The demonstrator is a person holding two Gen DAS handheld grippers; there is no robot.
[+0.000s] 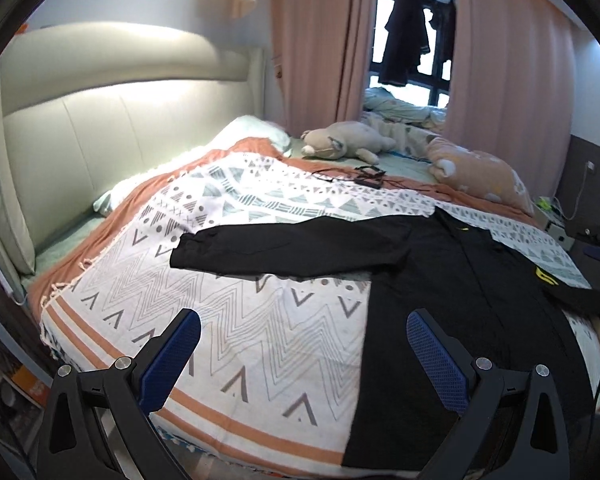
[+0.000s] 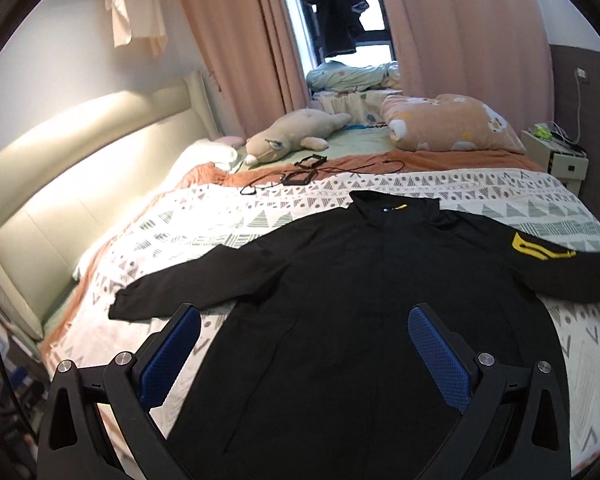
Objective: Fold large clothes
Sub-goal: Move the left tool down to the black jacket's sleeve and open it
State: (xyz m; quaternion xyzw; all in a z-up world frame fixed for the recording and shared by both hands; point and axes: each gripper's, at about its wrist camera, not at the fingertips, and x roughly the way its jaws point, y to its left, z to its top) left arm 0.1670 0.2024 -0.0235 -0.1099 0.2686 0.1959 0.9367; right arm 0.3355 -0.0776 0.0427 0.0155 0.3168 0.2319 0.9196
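A black jacket [image 2: 360, 300] lies flat and face up on the patterned bedspread [image 2: 260, 216], collar towards the far side, both sleeves spread out. Its right sleeve carries a yellow emblem [image 2: 536, 248]. In the left wrist view the jacket [image 1: 440, 280] fills the right half, and its left sleeve [image 1: 284, 248] reaches left across the spread. My left gripper [image 1: 304, 332] hovers open above the bed's near edge, left of the jacket body. My right gripper [image 2: 304, 332] hangs open over the jacket's lower front. Neither holds anything.
A plush toy [image 2: 292, 132], an orange pillow [image 2: 452, 124], and black cables with small frames [image 2: 308, 168] lie at the far side of the bed. The padded headboard [image 1: 100, 120] stands at the left, a nightstand [image 2: 560, 160] at the far right. Pink curtains [image 1: 320, 40] hang behind.
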